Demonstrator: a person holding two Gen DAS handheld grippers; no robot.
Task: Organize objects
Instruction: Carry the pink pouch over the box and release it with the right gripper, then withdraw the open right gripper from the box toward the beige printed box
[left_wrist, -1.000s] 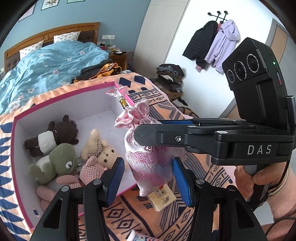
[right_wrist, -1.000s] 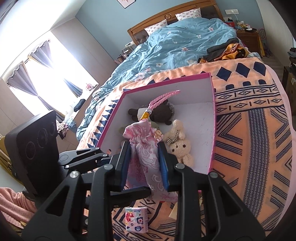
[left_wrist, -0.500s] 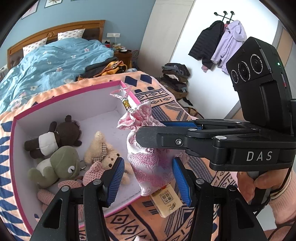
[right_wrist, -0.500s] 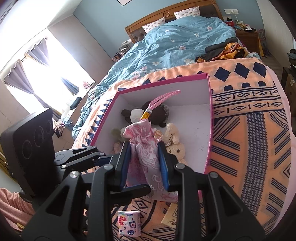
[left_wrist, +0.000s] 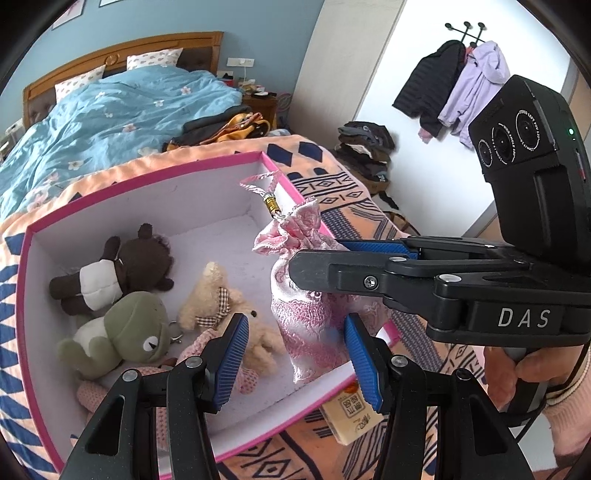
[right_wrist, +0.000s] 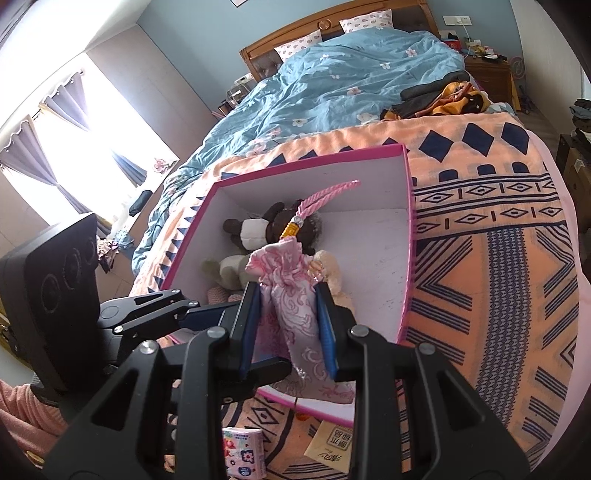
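Bed (right_wrist: 351, 92) w/ blue floral duvet fills the upper part of the right wrist view; a patterned orange blanket (right_wrist: 498, 258) covers its near end, centre and right of frame.

On the blanket sits a pink-rimmed white box (left_wrist: 147, 184), open at the top, taking the centre-left of the left wrist view. Inside it, lower left: a dark brown plush (left_wrist: 114, 273) lying on its side, a green frog plush (left_wrist: 125, 332) just below it, a beige teddy (left_wrist: 214, 295) to their right, and a pink plush (left_wrist: 221, 354) partly hidden behind the near fingers.

Right hand-held gripper (right_wrist: 290, 328), bottom centre of its own view, is pinching a pink brocade pouch (right_wrist: 291, 306); both blue pads press its sides. The pouch hangs upright over the box's near right corner, cord and gold bead (right_wrist: 291, 229) sticking up from its gathered neck. Can't tell if its bottom touches the box.

Left hand-held gripper (left_wrist: 295, 354), bottom centre of its view, is spread w/ nothing held; the pouch hangs beyond it, apart from its pads.

Outside the box, on the blanket near the bottom edge: a tan packet (right_wrist: 328, 439) and a floral tissue pack (right_wrist: 245, 452).
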